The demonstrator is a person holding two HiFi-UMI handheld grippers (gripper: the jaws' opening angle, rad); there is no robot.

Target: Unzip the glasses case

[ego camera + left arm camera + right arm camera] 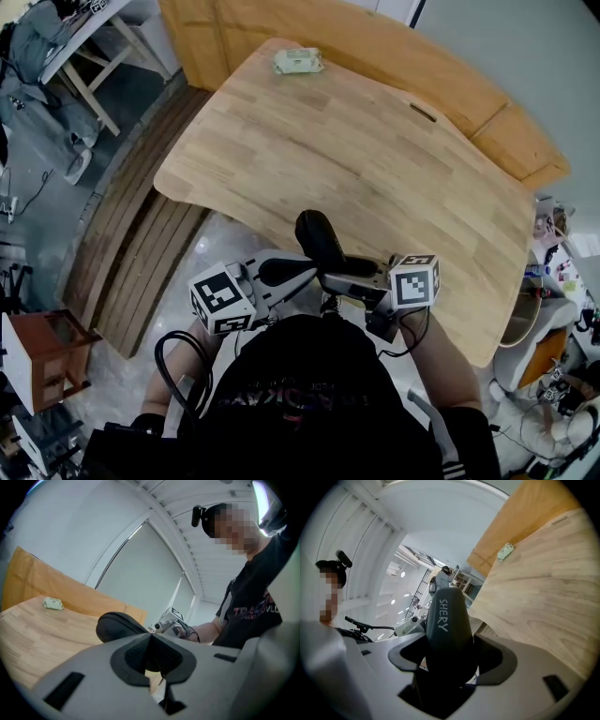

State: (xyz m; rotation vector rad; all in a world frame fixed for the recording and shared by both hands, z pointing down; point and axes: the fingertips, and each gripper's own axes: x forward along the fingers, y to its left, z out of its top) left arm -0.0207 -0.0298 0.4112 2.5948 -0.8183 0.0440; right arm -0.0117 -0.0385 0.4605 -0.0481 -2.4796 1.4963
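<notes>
Right claw (452,651) grasps the seemingly stiff, light glasses case (447,618) across its middle; left claw (151,637) clenched on the thin zip pull (161,678).

Left claw (151,638) pinched shut, right claw (449,648) clamped wide around glasses case (446,616).

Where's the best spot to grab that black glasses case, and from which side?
I'd clamp the glasses case across its narrow width near one end, coming in lengthwise, as the right gripper does: its long, slim shell fits between the fingers.
</notes>
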